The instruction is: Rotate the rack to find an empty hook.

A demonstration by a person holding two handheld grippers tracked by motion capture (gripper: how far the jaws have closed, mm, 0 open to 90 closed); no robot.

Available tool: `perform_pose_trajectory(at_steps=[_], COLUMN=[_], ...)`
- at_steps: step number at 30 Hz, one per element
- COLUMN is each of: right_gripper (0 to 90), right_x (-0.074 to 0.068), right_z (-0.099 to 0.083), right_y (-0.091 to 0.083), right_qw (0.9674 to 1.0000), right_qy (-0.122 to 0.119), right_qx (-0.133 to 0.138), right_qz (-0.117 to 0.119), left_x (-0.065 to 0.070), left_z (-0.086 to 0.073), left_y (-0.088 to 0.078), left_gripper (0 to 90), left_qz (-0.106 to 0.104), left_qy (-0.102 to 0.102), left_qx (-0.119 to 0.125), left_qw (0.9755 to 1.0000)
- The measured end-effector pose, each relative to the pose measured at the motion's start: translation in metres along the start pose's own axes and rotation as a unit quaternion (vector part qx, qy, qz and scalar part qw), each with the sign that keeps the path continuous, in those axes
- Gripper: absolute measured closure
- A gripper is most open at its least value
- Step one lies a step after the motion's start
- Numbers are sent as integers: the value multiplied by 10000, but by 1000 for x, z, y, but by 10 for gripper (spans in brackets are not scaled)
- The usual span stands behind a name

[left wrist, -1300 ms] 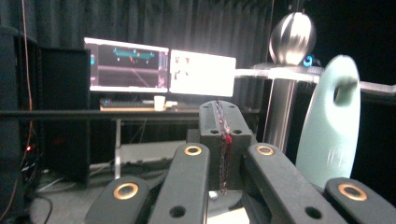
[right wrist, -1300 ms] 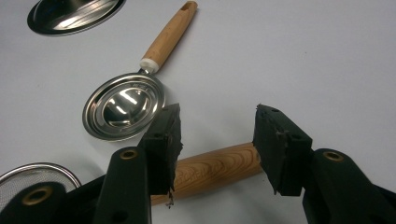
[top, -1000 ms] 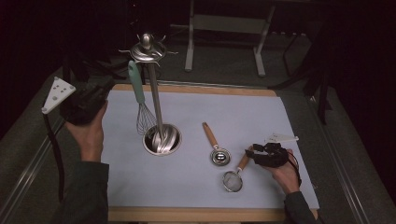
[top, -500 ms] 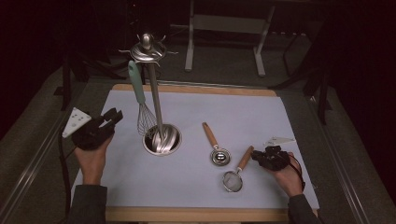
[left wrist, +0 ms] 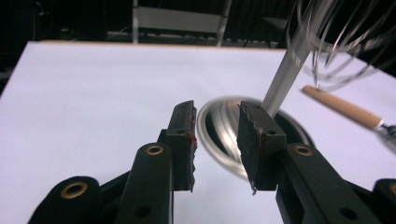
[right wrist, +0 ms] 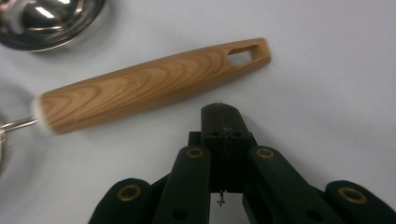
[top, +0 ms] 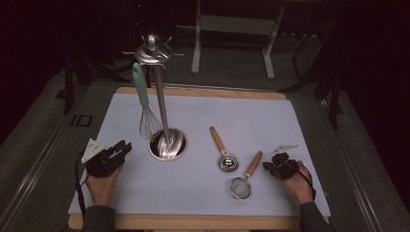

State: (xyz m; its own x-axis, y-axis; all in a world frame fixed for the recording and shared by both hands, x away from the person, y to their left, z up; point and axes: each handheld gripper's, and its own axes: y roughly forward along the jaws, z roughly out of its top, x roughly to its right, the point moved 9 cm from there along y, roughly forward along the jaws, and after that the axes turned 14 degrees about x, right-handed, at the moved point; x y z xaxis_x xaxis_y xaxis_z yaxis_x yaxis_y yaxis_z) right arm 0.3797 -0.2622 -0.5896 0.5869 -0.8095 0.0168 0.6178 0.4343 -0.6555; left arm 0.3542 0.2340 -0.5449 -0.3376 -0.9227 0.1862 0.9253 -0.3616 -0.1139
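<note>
The right gripper (right wrist: 223,122) is sitting clenched on nothing, its jaws having just closed, with the wood-handled small mesh strainer (top: 245,175) lying on the white mat (top: 241,116) just beside its tips. The left gripper (top: 122,148), jaws just opening and gaping empty, is pointing at the round steel base of the utensil stand (top: 167,145).

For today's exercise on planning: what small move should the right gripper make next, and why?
Probably open its jaws: the right gripper is shut on nothing, just short of the small strainer's wooden handle, which lies flat on the white mat. Shut jaws cannot take it.
</note>
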Motion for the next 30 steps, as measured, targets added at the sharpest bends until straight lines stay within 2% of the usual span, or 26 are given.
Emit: perform_pose_trajectory(at_steps=[6, 12, 16, 24, 27, 30], right_gripper=[899, 899, 899, 896, 816, 726], right_x=[4, 1, -7, -31, -32, -32], right_z=[13, 30, 42, 61, 65, 70], right_y=[15, 34, 48, 68, 68, 60], right_qw=[9999, 9999, 9996, 9978, 9977, 9993], right_qy=[-73, -74, -159, -475, -495, -254], right_qx=[-95, -148, -213, -398, -446, -259], right_qz=[-73, -36, 72, 216, 95, 65], left_x=[-3, -5, -3, -2, -2, -2], left_z=[-20, -27, -28, -30, -30, -30], left_y=[3, 4, 5, 5, 5, 5], left_gripper=[666, 666, 666, 665, 665, 663], left_qz=[90, 131, 97, 79, 68, 64], left_qy=[56, 14, 109, 116, 120, 114], left_qx=[-209, -246, -290, -279, -276, -281], left_qw=[9997, 9996, 9995, 9995, 9995, 9995])
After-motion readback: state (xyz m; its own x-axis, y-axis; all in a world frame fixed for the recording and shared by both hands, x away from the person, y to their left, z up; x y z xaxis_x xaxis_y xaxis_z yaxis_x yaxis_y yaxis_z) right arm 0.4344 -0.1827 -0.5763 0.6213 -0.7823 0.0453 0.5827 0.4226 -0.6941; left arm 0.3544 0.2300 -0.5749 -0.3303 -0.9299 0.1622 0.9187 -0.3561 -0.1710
